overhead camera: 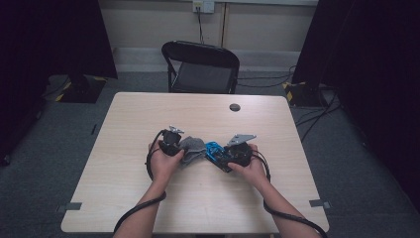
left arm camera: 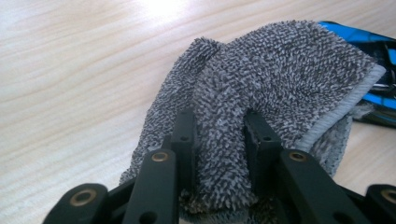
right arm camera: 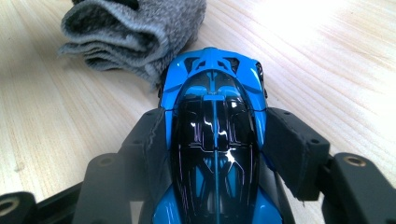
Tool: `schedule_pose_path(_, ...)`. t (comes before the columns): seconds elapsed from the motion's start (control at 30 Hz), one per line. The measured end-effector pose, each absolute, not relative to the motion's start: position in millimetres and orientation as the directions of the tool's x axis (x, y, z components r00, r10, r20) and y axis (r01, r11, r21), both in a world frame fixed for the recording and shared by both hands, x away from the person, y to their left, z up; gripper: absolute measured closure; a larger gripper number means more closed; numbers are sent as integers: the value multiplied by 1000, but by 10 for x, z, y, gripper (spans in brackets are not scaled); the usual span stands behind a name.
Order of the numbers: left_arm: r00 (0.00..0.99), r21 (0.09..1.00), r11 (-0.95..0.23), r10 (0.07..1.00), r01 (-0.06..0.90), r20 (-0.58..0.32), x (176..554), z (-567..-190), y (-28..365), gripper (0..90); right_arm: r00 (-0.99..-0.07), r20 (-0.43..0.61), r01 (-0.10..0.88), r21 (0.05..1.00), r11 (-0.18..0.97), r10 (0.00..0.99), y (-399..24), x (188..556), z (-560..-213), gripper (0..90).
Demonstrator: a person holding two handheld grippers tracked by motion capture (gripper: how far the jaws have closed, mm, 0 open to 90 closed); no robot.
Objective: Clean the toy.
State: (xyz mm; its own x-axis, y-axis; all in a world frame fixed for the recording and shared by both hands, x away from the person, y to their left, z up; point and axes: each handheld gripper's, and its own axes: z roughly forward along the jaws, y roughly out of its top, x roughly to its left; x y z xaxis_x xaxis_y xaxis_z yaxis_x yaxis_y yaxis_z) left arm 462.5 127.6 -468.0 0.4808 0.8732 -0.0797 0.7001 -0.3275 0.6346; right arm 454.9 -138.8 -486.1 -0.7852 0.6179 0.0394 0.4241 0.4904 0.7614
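Note:
A grey fluffy cloth lies bunched at the middle of the table, right against a blue and black toy car. My left gripper is shut on a fold of the cloth, which bulges up between the black pads. In the left gripper view the toy car peeks out behind the cloth at the right edge. My right gripper is shut on the toy car, its pads pressed on both flanks. The car's end touches the folded cloth.
The light wooden table has a round dark cable port toward its far side. A black folding chair stands behind the table. Cables trail from both grippers over the near edge.

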Motion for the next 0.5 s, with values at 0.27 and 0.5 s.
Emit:
schedule_pose_path(0.27, 456, 670, -285, 886, 685, -89, 4637, -4538, 1470, 694, -786, 38, 431, 750, 502, 617, -1369, 4563, -4845, 396)
schedule_pose_path(0.5, 477, 684, -279, 871, 674, -115, 4513, -4446, 1551, 692, -787, 37, 430, 748, 505, 616, -1364, 4569, -4842, 396)
